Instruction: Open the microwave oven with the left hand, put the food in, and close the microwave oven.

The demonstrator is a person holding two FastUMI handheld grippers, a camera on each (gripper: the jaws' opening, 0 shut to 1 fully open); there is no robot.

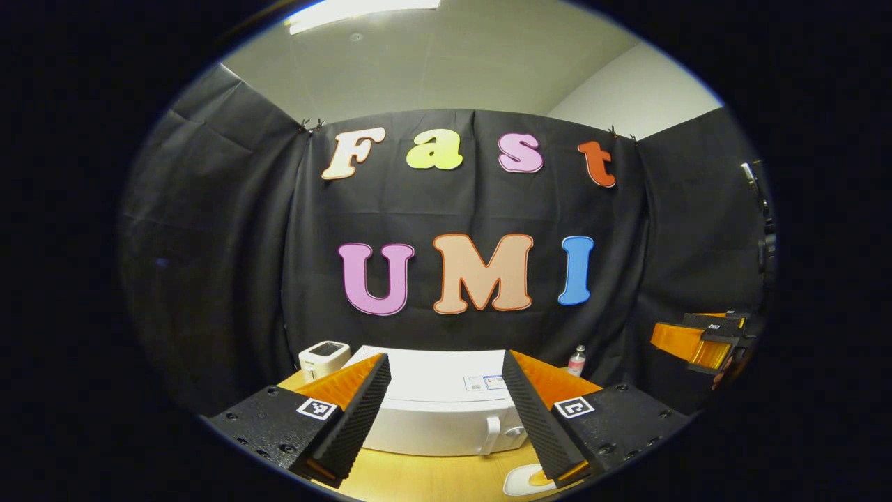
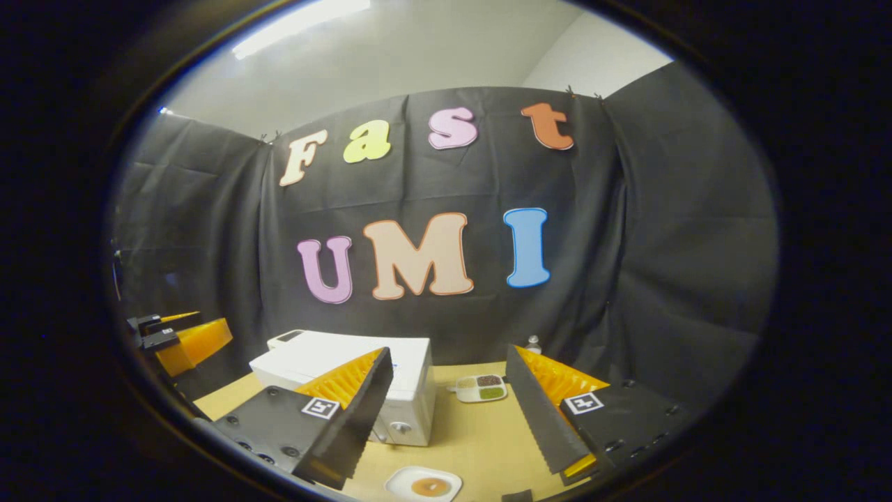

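**Door not yet opened**

We hold both the left gripper (image 1: 446,418) and the right gripper (image 2: 446,418) spread and empty. The white box-shaped microwave oven (image 1: 435,411) stands shut on the wooden table (image 2: 474,439); its handle (image 1: 492,434) comes next, we judge. The food on a white plate (image 2: 424,484) waits nearby; a compartment tray (image 2: 481,388) sits clear of our path.

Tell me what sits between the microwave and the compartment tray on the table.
Nothing: in the right gripper view bare tabletop separates the microwave from the compartment tray. The food plate lies nearer the camera, outside that gap.
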